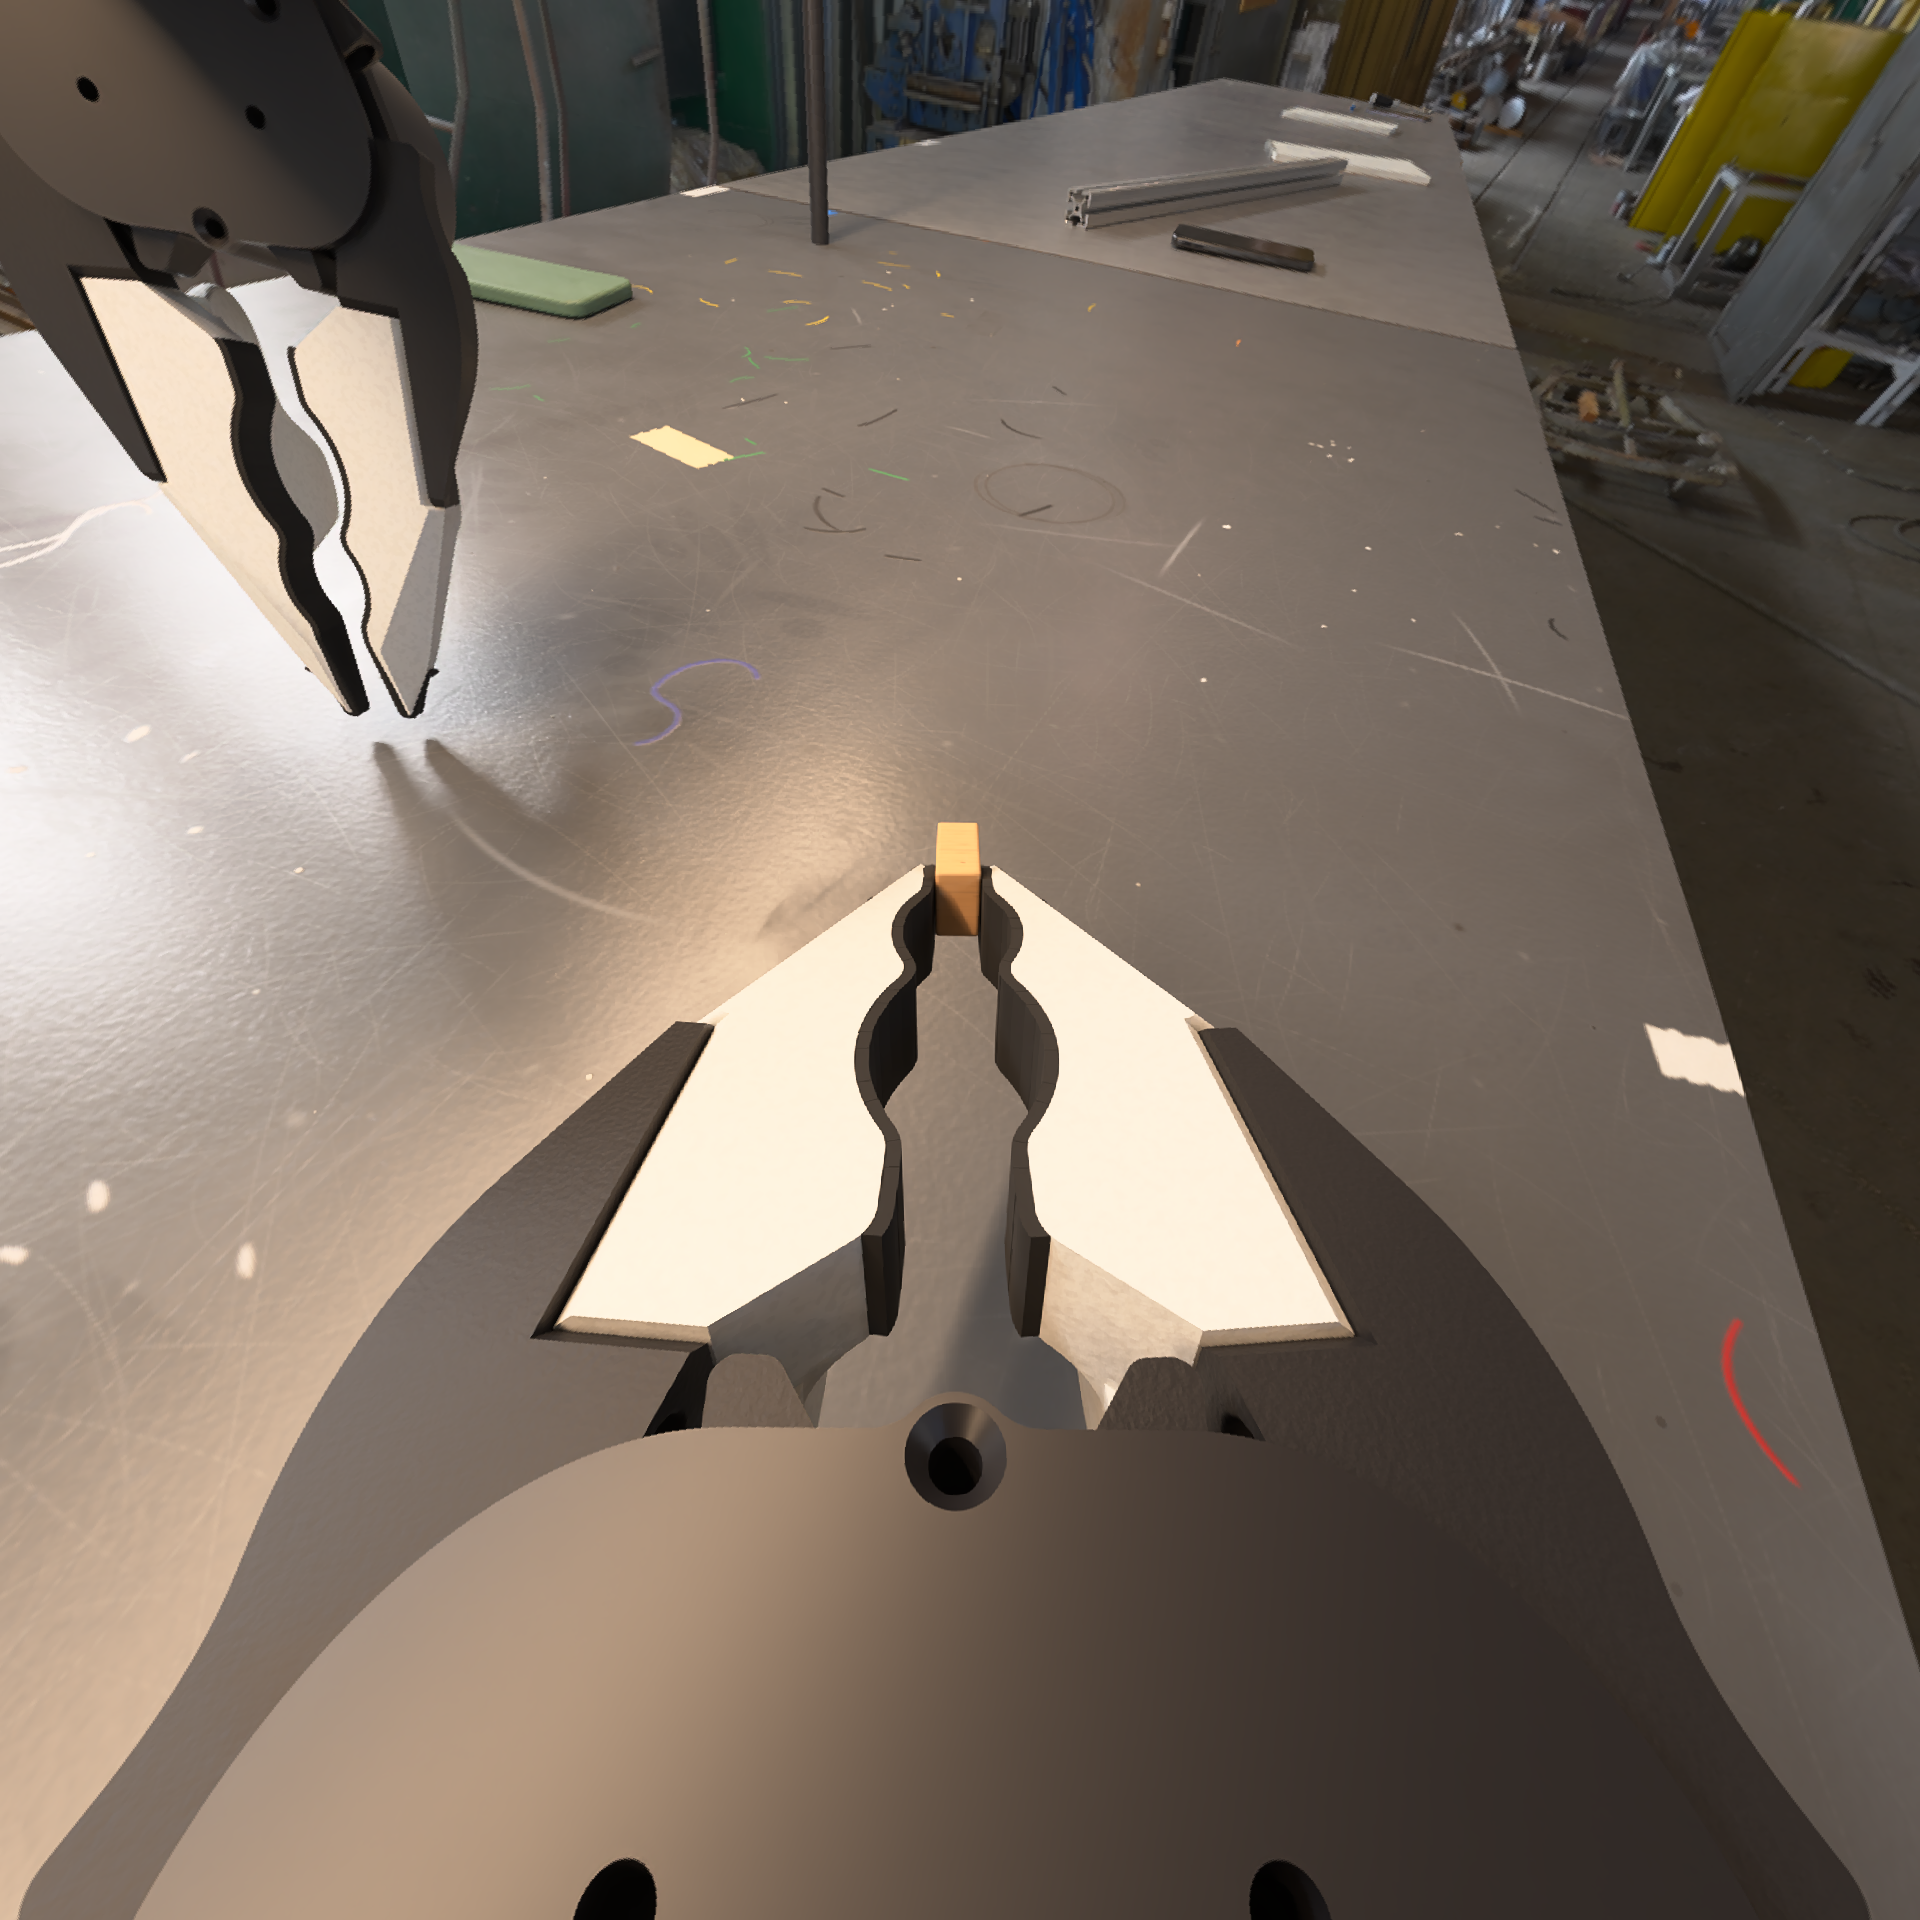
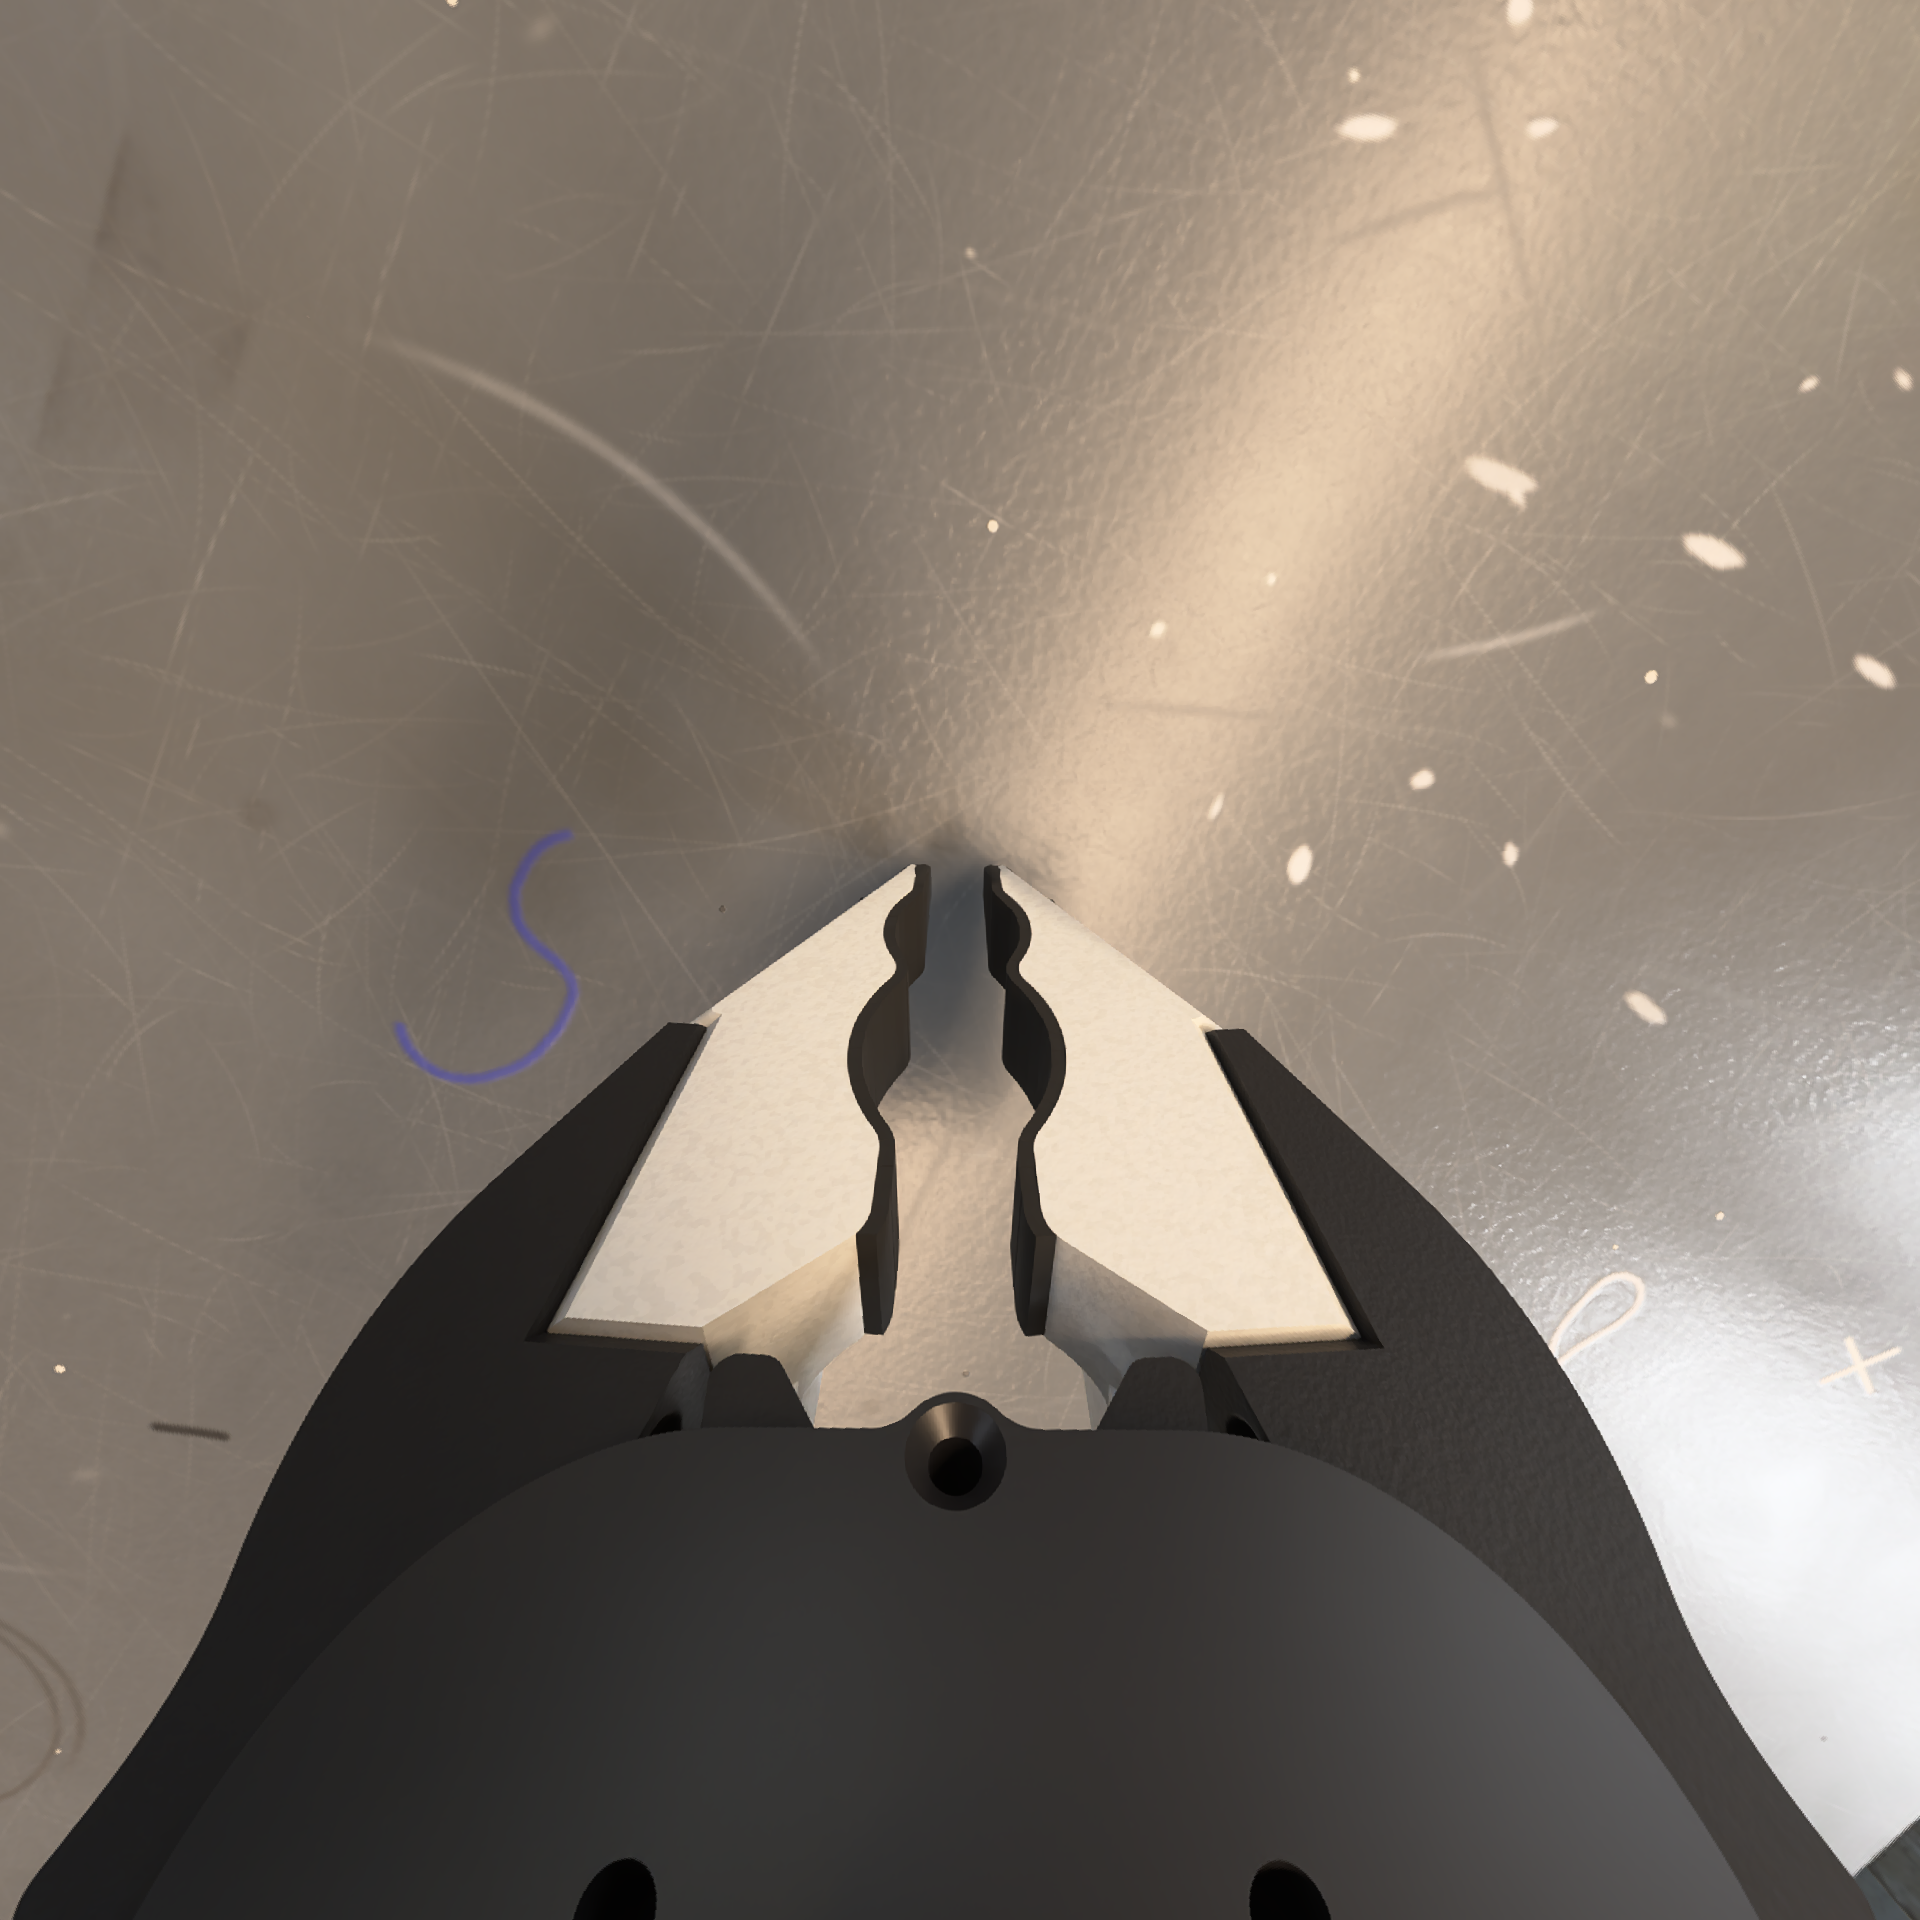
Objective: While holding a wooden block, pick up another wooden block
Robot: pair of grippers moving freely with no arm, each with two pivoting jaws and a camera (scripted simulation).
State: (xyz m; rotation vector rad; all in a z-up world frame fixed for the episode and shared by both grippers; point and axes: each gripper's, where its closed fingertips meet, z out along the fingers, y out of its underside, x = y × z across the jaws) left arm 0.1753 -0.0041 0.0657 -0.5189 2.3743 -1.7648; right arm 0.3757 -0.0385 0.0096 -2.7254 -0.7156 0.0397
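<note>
We look across a long grey metal table, scratched all over and flecked with coloured scribbles, that runs away from us through a workshop. Far along it lie an aluminium rail, a green pad, a dark flat device and a thin upright rod; nearer us sits a strip of pale tape.

Our left gripper fills the lower half of its own view, its two white-faced fingers drawn in close and pinching a small wooden block right at their tips. The block stands upright between the tips, held above the table, its top poking out past them.

Our right gripper points steeply down at the table. Its fingers stand only a narrow slit apart at the tips, and we see bare table through the gap and nothing between them. In the left wrist view this same gripper hangs at upper left, tips close above the surface, casting a shadow below them.

A blue curl of pen mark lies just left of the right gripper's tips.

We see only one wooden block in either view.
</note>
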